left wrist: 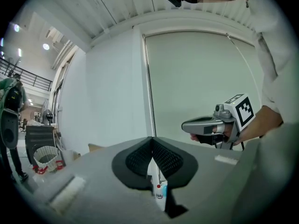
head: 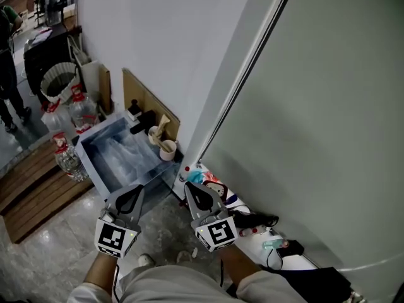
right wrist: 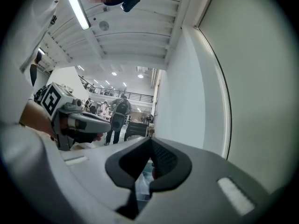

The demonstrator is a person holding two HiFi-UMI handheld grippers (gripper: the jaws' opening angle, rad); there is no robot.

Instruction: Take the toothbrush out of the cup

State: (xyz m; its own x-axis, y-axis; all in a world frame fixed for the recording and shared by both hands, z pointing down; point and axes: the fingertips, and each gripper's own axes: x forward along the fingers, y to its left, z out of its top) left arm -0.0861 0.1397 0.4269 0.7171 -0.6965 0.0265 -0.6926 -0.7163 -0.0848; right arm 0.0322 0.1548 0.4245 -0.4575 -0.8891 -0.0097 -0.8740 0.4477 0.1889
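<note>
Two small pale cups stand at the far right corner of a blue-grey basin (head: pixel 95 169) in the head view: a near cup (head: pixel 168 149) and a farther cup (head: pixel 154 134). A pale stick-like thing (head: pixel 163 125) rises by the farther cup; it is too small to tell whether it is the toothbrush. My left gripper (head: pixel 134 191) and right gripper (head: pixel 192 189) hover side by side short of the basin, both shut with nothing between the jaws. In the left gripper view the black pads (left wrist: pixel 140 158) meet at the left gripper (left wrist: pixel 152 149). The right gripper view shows the right gripper (right wrist: pixel 150 146) just as shut.
Large water bottles (head: pixel 71 113) and a white basket (head: pixel 59 81) stand left of the basin, by a wooden platform (head: pixel 35 191). A white wall with a blind (head: pixel 315 118) runs along the right, with a ledge (head: pixel 287 262) of small items below. A person (head: pixel 9 74) stands far left.
</note>
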